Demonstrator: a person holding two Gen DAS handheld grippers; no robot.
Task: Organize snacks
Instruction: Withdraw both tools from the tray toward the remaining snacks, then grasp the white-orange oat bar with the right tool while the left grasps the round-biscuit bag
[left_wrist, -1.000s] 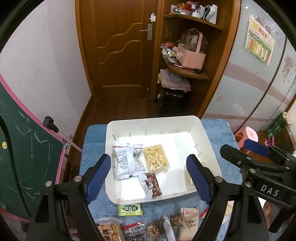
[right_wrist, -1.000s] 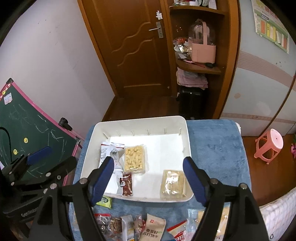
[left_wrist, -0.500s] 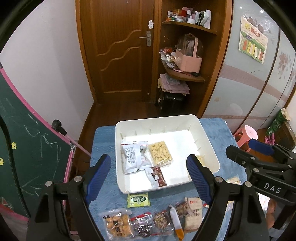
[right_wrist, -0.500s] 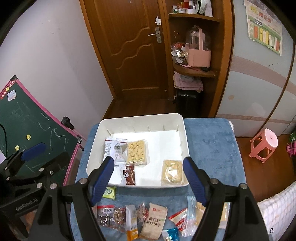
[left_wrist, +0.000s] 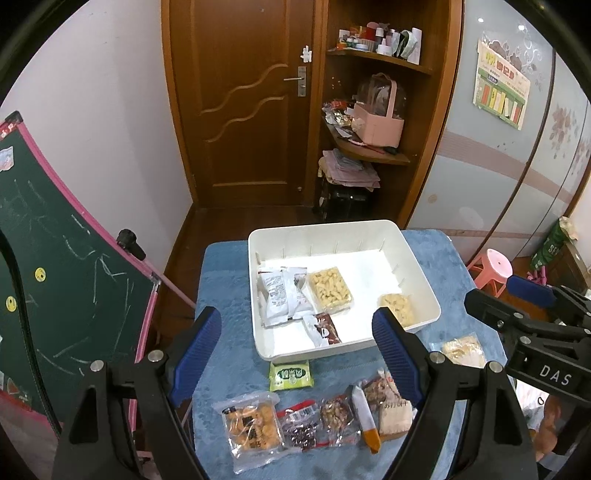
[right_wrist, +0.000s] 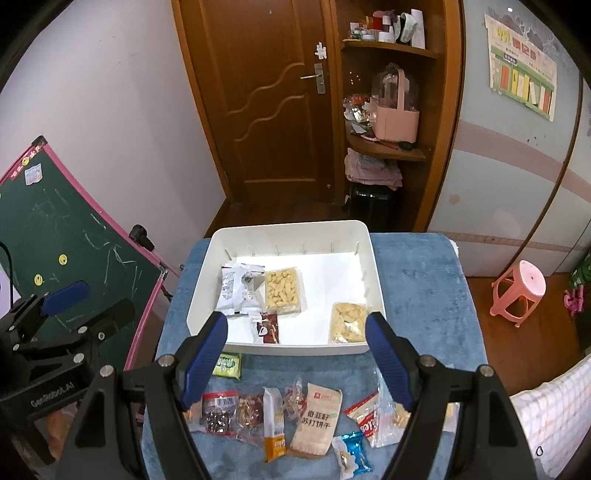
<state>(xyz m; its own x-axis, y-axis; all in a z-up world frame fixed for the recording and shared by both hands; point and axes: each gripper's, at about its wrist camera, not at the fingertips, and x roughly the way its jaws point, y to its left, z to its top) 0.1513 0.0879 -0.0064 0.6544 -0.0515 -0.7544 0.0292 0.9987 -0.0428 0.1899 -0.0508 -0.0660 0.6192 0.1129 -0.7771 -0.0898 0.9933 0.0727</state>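
Black claw (left_wrist: 297, 354) frames, blue ribbed pads (left_wrist: 393, 354); silver screws

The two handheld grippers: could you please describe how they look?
Both are black angular frames with silver bolts and ribbed blue fingers. The right gripper carries white "DAS" lettering, the left gripper "GenRobot.AI". A black cable runs by the left one.

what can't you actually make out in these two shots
- Left wrist view: the beige biscuit pack is partly behind the left claw's right finger, so its print cannot be read.
- Right wrist view: the clear bag is half behind the right claw's finger; contents unclear.
- Both views: small print on the silver packets in the white bin is too small to read.
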